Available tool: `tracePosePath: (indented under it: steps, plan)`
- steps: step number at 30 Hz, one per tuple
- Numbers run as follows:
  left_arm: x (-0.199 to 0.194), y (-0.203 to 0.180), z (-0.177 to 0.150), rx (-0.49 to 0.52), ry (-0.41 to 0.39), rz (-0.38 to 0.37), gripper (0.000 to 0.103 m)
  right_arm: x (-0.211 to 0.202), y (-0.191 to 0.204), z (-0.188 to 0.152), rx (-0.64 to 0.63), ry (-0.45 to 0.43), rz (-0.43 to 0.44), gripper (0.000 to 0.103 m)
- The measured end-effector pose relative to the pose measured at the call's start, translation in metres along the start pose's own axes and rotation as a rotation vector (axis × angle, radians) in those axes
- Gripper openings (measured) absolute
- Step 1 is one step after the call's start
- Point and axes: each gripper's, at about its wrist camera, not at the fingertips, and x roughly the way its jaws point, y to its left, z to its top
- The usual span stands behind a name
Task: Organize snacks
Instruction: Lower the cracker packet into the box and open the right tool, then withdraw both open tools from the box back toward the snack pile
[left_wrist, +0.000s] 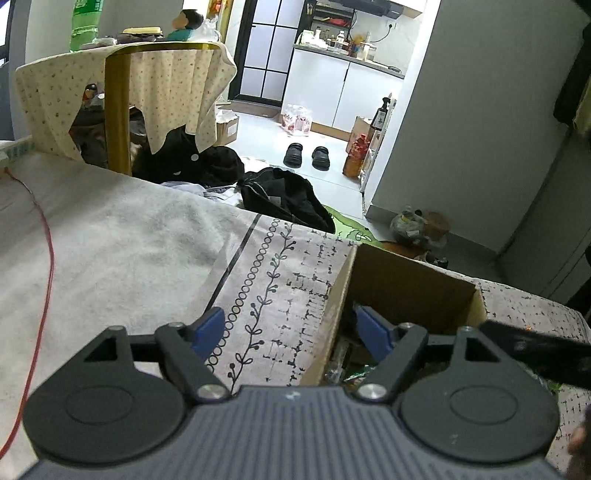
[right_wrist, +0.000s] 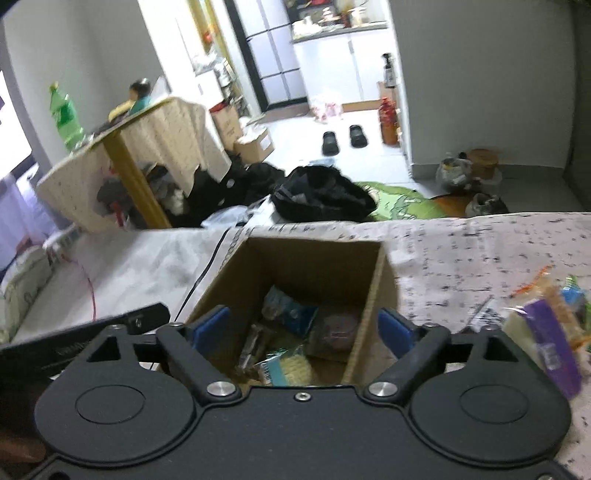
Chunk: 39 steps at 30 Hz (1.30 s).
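Note:
An open cardboard box (right_wrist: 373, 273) stands on a patterned cloth and holds several snack packets (right_wrist: 290, 308). My right gripper (right_wrist: 304, 326) hangs over the box mouth, jaws wide open, nothing between the blue pads (right_wrist: 208, 325). More snack packets (right_wrist: 546, 328), one with purple wrapping, lie on the cloth right of the box. In the left wrist view the same box (left_wrist: 340, 295) sits to the right, and my left gripper (left_wrist: 291, 328) straddles its left wall, open and empty; its right pad (left_wrist: 371, 328) is inside the box.
A red cable (left_wrist: 44, 280) runs over the grey blanket at left. Beyond the bed edge stand a cloth-draped table (left_wrist: 155, 74) with a green bottle (left_wrist: 85, 22), black clothing (left_wrist: 288, 195) on the floor, and a pair of shoes (left_wrist: 306, 155).

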Motion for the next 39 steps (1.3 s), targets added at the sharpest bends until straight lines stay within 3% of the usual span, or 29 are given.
tracePosePath:
  steps: [11,18,24,39]
  plan:
    - [-0.018,-0.031,-0.001,0.039,-0.012,-0.107,0.078,-0.037,-0.031,-0.008,0.001,-0.012,-0.055,0.103]
    - [-0.027,-0.054,-0.003,0.066,0.001,-0.178,0.079,-0.055,-0.053,-0.02,0.022,-0.003,-0.083,0.103]
    - [-0.034,-0.074,-0.011,0.116,0.001,-0.17,0.079,-0.071,-0.07,-0.023,0.036,-0.014,-0.099,0.103]
    - [-0.041,-0.121,-0.02,0.24,0.045,-0.253,0.079,-0.102,-0.111,-0.03,0.071,-0.044,-0.166,0.103]
